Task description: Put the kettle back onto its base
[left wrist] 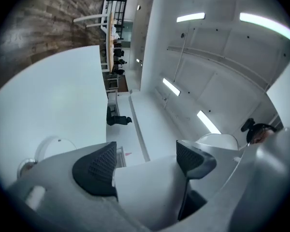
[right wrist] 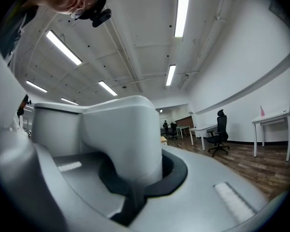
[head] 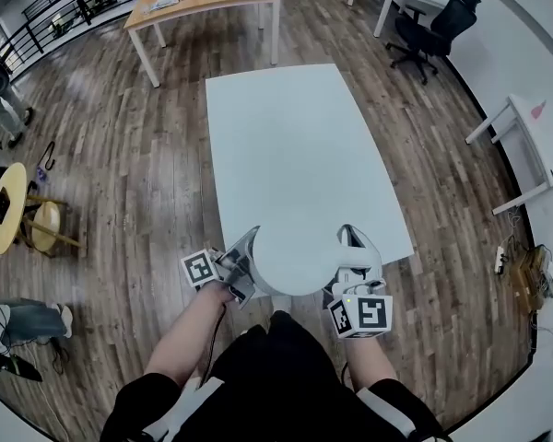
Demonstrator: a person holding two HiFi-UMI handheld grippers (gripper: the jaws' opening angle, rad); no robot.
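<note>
The smooth, round white kettle (head: 290, 263) was upright at the pale table's (head: 295, 145) near edge, its handle pointing right and clamped in the right gripper (head: 350, 239). The left gripper's (head: 245, 247) ribbed black pads (left wrist: 94, 170) gaped, empty.

Smooth white plastic on the kettle (head: 290, 261), slightly glossy; matt, even pale top on the table (head: 295, 145); brown wood planks with visible grain for the floor (head: 120, 155); dark cross-hatched pads (left wrist: 94, 170) set in smooth grey plastic on the left gripper (left wrist: 145, 162).
</note>
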